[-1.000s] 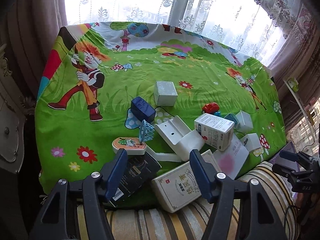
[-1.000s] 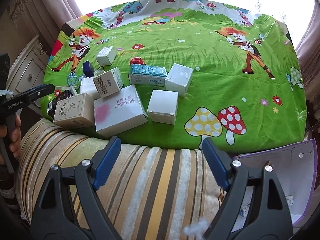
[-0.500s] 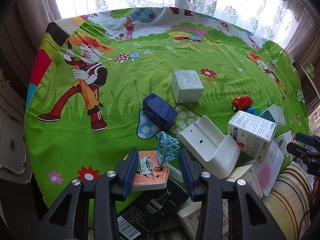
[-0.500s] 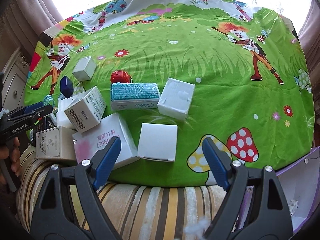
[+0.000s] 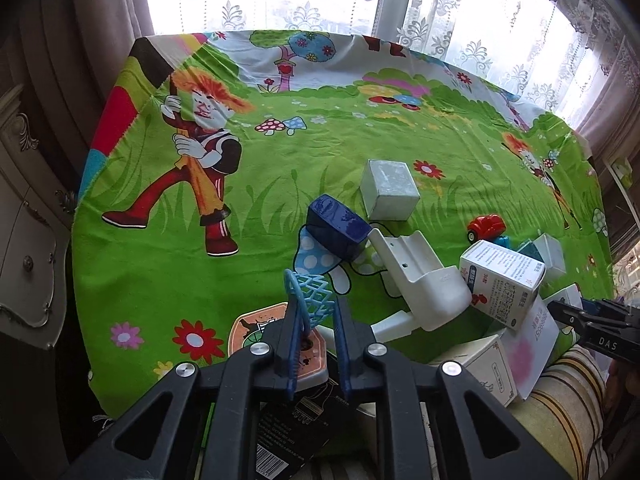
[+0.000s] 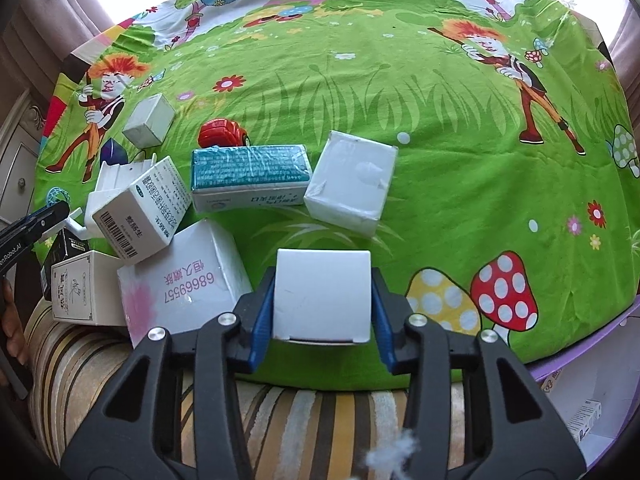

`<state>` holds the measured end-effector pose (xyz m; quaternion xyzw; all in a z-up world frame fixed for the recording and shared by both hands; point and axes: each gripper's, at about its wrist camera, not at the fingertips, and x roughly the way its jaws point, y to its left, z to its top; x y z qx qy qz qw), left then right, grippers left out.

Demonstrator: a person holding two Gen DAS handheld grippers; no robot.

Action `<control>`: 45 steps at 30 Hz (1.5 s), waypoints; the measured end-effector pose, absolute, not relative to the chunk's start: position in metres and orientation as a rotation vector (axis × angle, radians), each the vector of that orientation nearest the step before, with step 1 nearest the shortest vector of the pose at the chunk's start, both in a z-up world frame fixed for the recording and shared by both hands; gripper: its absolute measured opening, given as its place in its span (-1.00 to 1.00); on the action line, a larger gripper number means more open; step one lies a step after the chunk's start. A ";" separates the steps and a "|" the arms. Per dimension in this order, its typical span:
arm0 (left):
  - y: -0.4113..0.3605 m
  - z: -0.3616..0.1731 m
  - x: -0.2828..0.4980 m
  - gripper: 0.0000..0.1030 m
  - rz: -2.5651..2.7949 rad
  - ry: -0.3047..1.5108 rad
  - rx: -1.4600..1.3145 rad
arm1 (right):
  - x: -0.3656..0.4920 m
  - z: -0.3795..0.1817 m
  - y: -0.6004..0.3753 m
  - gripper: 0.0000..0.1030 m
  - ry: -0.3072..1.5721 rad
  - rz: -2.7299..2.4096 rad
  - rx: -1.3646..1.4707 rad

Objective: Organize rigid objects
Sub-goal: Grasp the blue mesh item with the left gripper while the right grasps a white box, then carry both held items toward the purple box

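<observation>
Between right gripper [image 6: 322,316] fingers — white box [image 6: 322,294] clamped, flat | left gripper [image 5: 316,330] pinching upright blue hoop [image 5: 310,298]

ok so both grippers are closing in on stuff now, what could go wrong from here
1. The left hand-held gripper straddles the thin blue net hoop of the toy basketball board; a grip on so flimsy a part may twist or slip.
2. The right hand-held gripper brackets the white box, which sits at the cloth's near edge; a loose hold could drop it off.
3. The barcode box leans on the pink-print box and could topple if nudged.
</observation>
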<state>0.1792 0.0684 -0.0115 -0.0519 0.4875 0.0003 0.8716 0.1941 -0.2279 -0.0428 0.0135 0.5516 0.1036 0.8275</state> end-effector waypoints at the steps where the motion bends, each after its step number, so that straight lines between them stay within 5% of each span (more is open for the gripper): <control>1: 0.070 -0.010 0.178 -0.69 0.005 1.014 -0.117 | 0.193 -0.041 -0.229 -0.09 1.163 0.219 0.033; 7: 0.075 -0.002 0.168 -0.86 0.029 0.988 -0.144 | 0.181 -0.030 -0.236 -0.09 1.115 0.210 0.048; 28: 0.073 0.039 0.122 -0.86 0.039 0.867 -0.222 | 0.131 0.001 -0.258 -0.09 1.003 0.201 0.054; 45: -0.019 0.067 0.080 -0.86 -0.189 0.848 -0.189 | 0.069 0.025 -0.308 -0.09 0.961 0.193 0.096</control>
